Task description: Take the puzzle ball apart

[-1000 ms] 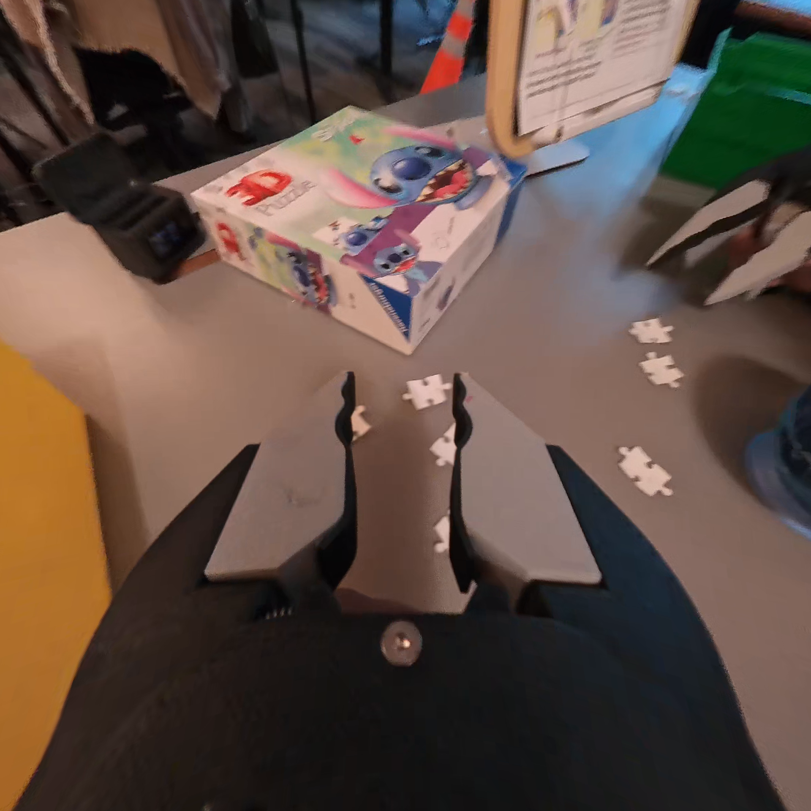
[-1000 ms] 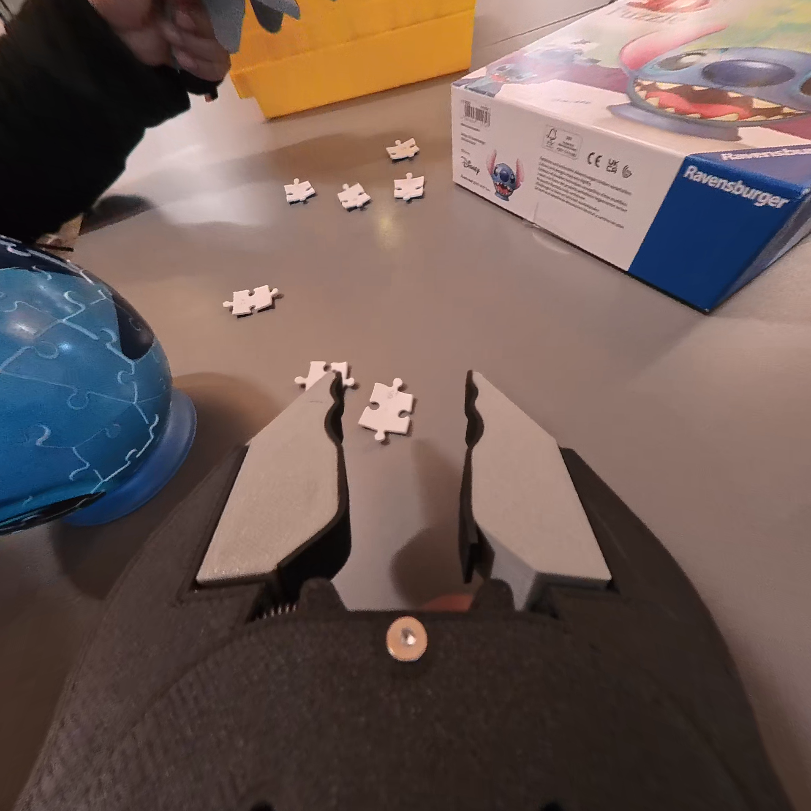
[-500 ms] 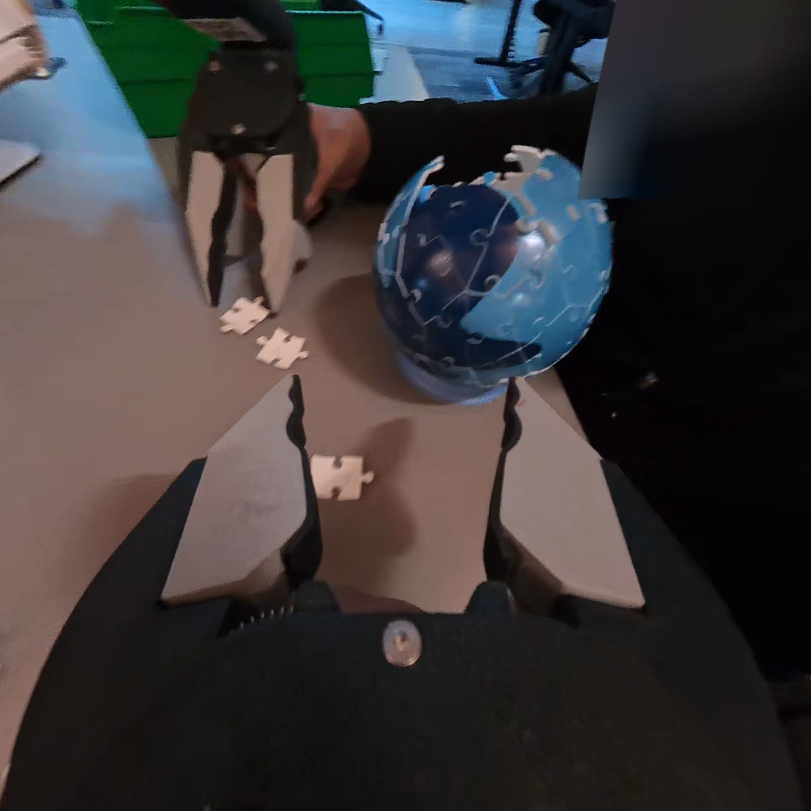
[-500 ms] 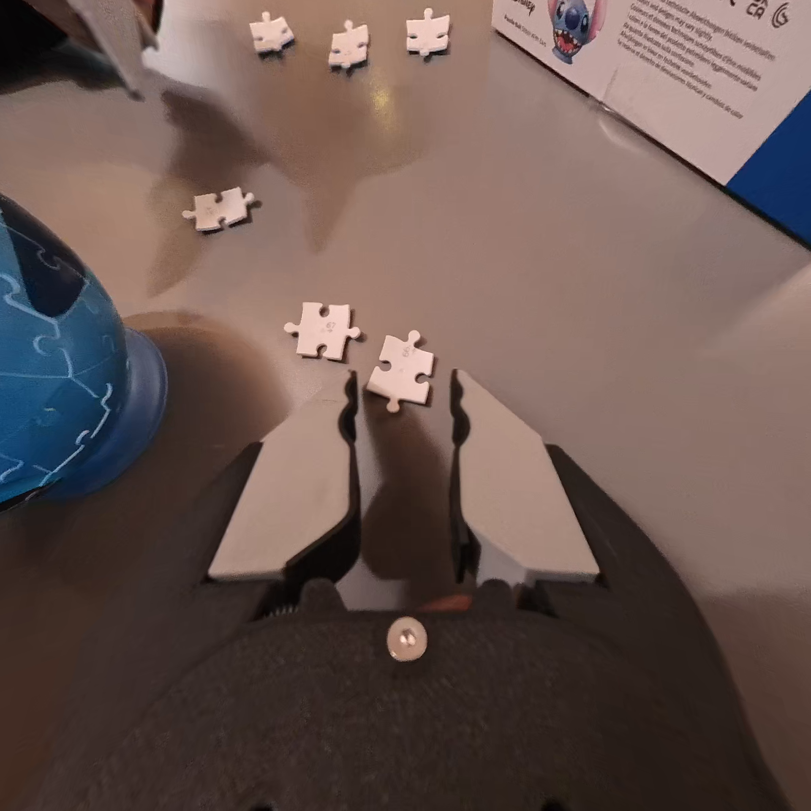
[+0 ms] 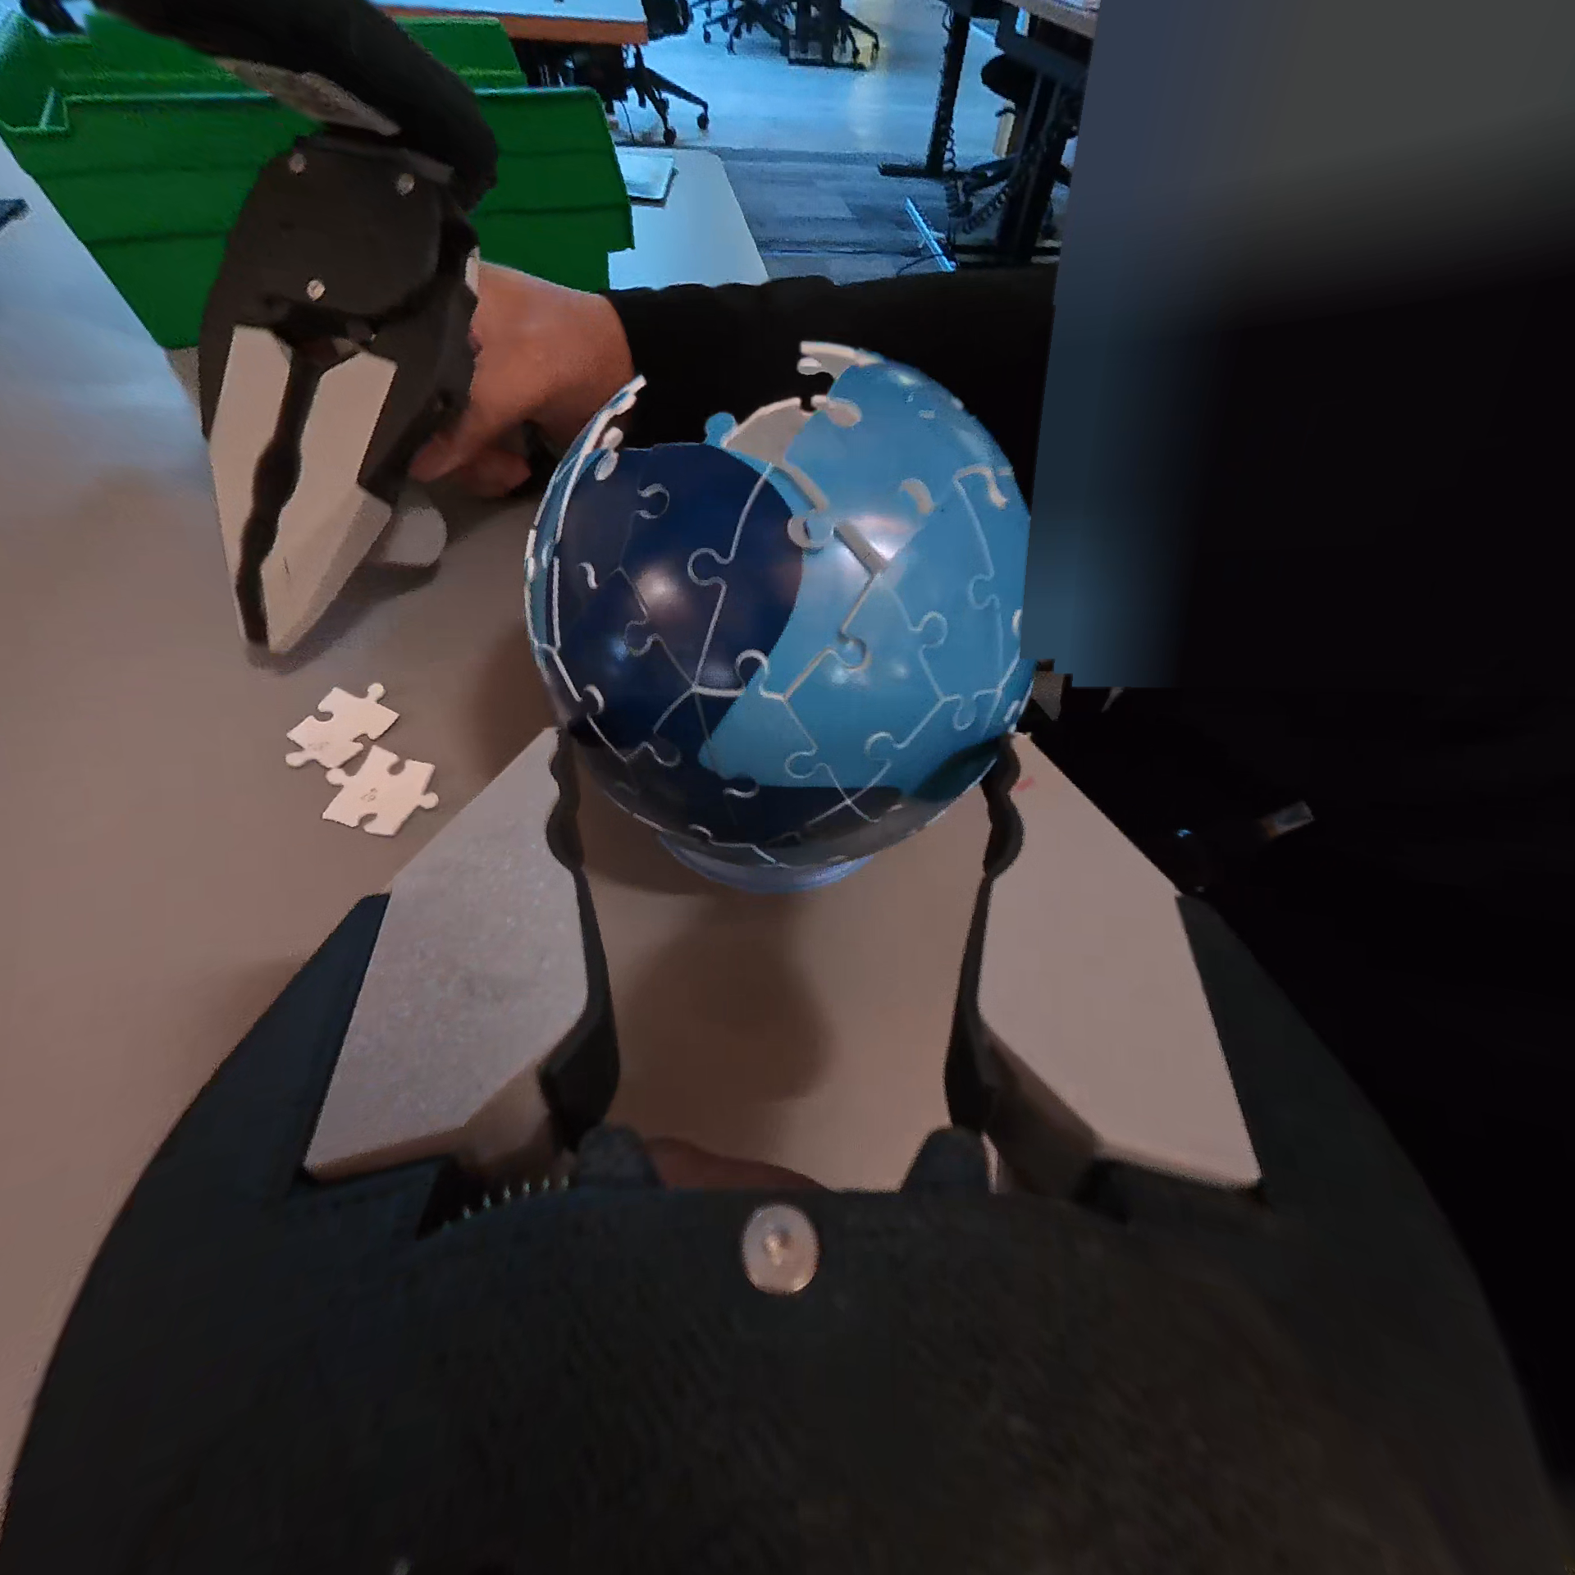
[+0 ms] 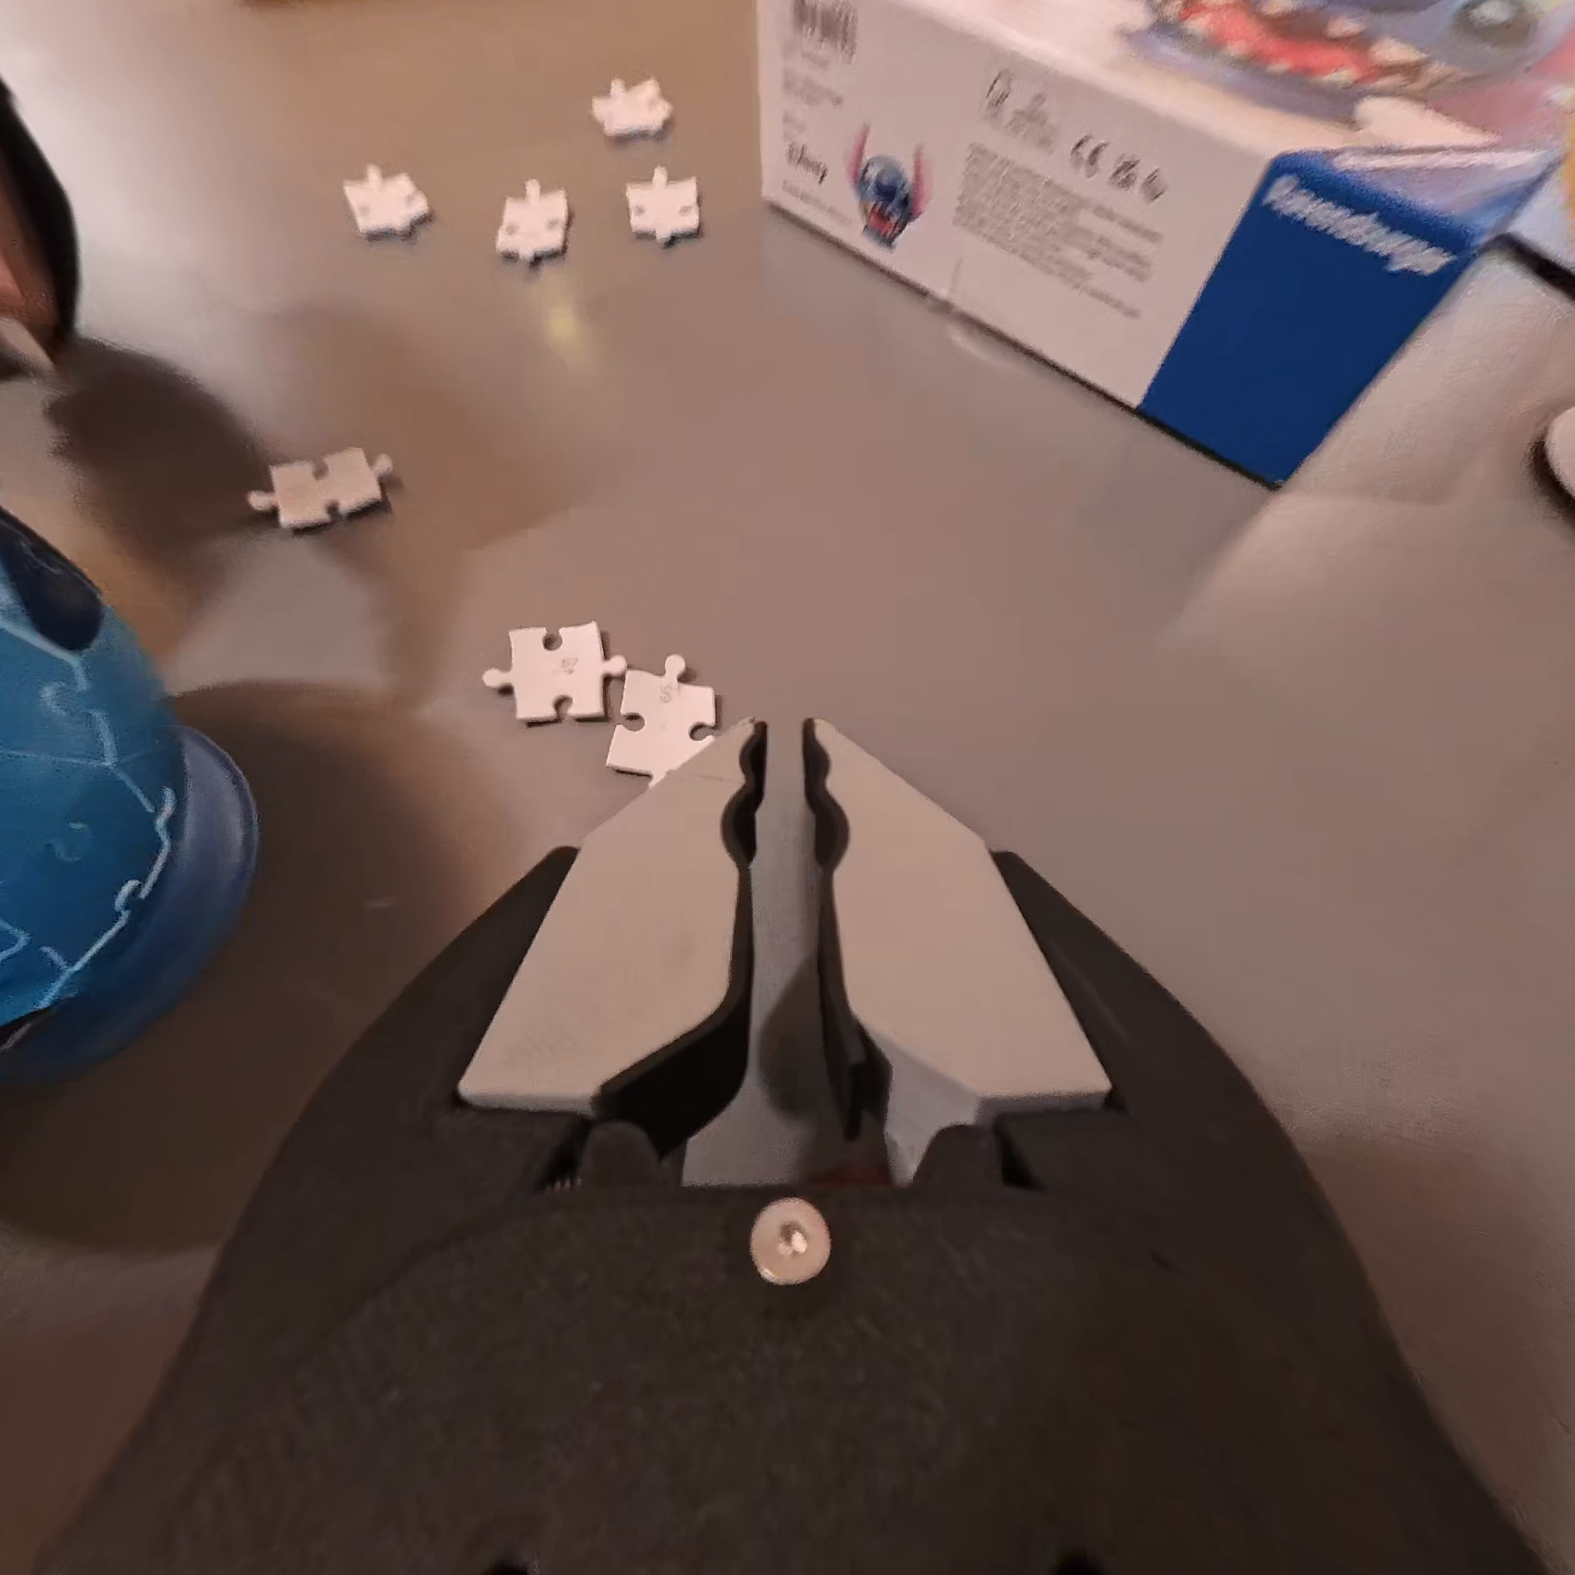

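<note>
The blue puzzle ball [image 5: 784, 614] stands on its blue stand [image 5: 767, 869], with a gap of removed pieces at its top. My left gripper [image 5: 780, 767] is wide open, one fingertip on each side of the ball's lower half; I cannot tell if they touch it. My right gripper [image 6: 784, 733] is nearly shut and empty, tips down at the table. A white loose piece [image 6: 660, 724] lies just left of its left finger, another piece [image 6: 558, 673] beside that. The ball [image 6: 77, 810] is at the left edge of the right wrist view. The right gripper [image 5: 281, 545] also shows far left in the left wrist view.
Several white pieces [image 6: 533, 226] lie scattered on the grey table [image 6: 937, 554]. The puzzle box [image 6: 1108, 213] stands at the far right. Green crates [image 5: 341, 170] stand behind the right gripper. A person's hand [image 5: 528, 375] and black sleeve are behind the ball. From the right gripper's tips to the white loose piece [image 6: 660, 724] is close to 4 cm. The left camera catches it too, in the left wrist view [image 5: 340, 726].
My left gripper swung from the box side to the ball, opened wider and closed in until the ball sits between its tips. My right gripper narrowed its jaws and edged forward beside the loose piece.
</note>
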`<state>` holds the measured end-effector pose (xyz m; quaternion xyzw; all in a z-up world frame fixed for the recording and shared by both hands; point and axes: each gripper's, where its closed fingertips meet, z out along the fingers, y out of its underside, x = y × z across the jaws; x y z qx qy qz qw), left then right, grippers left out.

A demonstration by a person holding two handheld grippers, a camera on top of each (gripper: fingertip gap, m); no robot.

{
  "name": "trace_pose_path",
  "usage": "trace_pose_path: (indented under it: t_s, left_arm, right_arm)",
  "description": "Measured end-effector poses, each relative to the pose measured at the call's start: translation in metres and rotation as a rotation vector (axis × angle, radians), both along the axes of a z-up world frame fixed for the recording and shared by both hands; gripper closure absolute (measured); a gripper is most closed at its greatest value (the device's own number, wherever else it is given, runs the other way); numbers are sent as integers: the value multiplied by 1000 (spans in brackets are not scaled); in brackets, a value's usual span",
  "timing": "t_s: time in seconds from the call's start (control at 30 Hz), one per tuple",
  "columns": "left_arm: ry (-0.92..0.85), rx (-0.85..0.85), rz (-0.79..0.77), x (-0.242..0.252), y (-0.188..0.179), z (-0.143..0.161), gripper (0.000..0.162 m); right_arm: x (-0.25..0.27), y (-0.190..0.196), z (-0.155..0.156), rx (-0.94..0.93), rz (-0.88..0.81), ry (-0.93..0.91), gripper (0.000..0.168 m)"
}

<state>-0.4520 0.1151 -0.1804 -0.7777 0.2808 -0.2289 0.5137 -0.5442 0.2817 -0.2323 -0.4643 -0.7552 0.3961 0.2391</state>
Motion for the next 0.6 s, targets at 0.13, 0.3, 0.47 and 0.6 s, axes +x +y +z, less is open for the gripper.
trace_pose_path:
  t_s: [0.13,0.3,0.47,0.6]
  left_arm:
    - [-4,-4,9,1,-5,-3,66]
    - [-5,-4,-30,6,-22,-1,62]
    - [-72,10,-102,-4,-46,7,72]
    - [-20,19,68,-48,-38,4,75]
  right_arm:
    - [6,10,19,-93,-64,96,151]
    - [13,11,32,-205,-45,133,137]
    - [16,1,24,-221,28,63,126]
    - [18,-6,21,-202,74,50,126]
